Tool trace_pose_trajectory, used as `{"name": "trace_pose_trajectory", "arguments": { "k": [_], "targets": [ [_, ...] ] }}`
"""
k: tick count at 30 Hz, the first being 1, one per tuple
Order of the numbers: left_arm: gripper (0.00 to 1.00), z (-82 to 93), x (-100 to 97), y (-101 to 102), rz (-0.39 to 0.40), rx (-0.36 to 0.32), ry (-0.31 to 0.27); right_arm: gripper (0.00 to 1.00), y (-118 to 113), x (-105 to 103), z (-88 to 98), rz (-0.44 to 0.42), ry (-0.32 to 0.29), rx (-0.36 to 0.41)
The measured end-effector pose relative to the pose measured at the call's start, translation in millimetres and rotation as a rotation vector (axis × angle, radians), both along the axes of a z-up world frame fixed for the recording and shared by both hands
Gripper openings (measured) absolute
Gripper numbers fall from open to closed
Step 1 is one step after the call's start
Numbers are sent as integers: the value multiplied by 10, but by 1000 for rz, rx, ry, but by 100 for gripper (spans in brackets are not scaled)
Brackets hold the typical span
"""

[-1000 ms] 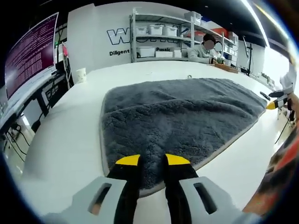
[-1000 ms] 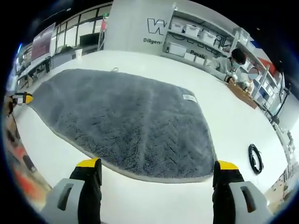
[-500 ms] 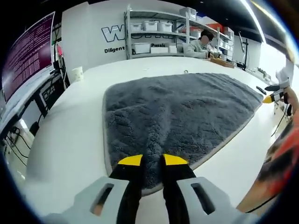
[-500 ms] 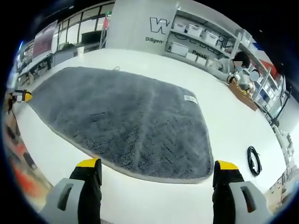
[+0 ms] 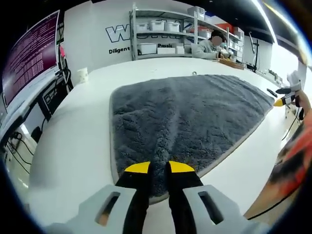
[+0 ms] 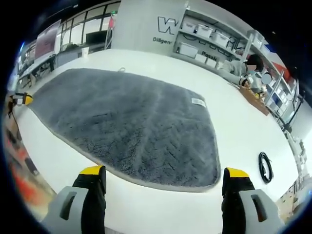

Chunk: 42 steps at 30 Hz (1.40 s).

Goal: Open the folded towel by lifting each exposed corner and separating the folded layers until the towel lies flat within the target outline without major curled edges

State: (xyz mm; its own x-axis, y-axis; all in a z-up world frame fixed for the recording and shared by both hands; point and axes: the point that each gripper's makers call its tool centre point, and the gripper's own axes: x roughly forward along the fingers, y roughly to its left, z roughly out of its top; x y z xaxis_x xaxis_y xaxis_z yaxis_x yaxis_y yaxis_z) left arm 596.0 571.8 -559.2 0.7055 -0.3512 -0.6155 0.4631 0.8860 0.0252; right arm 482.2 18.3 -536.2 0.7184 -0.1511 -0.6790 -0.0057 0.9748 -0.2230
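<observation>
1. Your left gripper (image 5: 155, 168) has its yellow-tipped jaws drawn in to a narrow gap, pinching the near edge of the grey towel (image 5: 190, 117) — a ridge of pile runs up from between the tips.
2. Your right gripper (image 6: 163, 176) stands with its jaws spread wide, holding nothing, the tips just short of the towel's near edge and apart from it.
3. The towel (image 6: 129, 124) lies spread out on the white table (image 6: 243, 126), mostly flat, its pale border showing along the near side; a small white label (image 6: 197, 102) sits near its far right corner in the right gripper view.
4. In the left gripper view your other gripper (image 5: 285, 100) shows at the far right, past the towel's corner.
5. A black coiled cable (image 6: 263, 166) lies on the table, well apart from the towel.
6. A paper cup (image 5: 83, 75) stands near the table's far left edge — shelves with bins (image 5: 156, 34) line the wall behind it.
</observation>
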Motion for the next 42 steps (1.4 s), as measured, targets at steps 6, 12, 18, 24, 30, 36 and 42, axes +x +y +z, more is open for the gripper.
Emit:
{"name": "trace_pose_trajectory", "arguments": {
  "k": [6, 12, 18, 24, 30, 36, 42],
  "targets": [
    [22, 9, -25, -46, -19, -8, -2, 99, -8, -5, -12, -1, 1, 2],
    [54, 115, -84, -119, -57, -54, -17, 99, -3, 9, -3, 13, 3, -3],
    [71, 259, -34, -205, -61, -158, -64, 99, 6, 46, 4, 23, -13, 15],
    [92, 440, 17, -300, -76, -243, -142, 96, -66, 67, 72, 30, -50, 17],
    [100, 444, 57, -318, -82, -242, -151, 86, -215, 96, 97, 7, -89, 39],
    [100, 414, 106, -281, -65, -239, -143, 80, -346, 140, 79, -14, -105, 57],
    [97, 602, 345, -299, -37, -284, -195, 75, -348, 364, 163, 29, -129, 58]
  ]
}}
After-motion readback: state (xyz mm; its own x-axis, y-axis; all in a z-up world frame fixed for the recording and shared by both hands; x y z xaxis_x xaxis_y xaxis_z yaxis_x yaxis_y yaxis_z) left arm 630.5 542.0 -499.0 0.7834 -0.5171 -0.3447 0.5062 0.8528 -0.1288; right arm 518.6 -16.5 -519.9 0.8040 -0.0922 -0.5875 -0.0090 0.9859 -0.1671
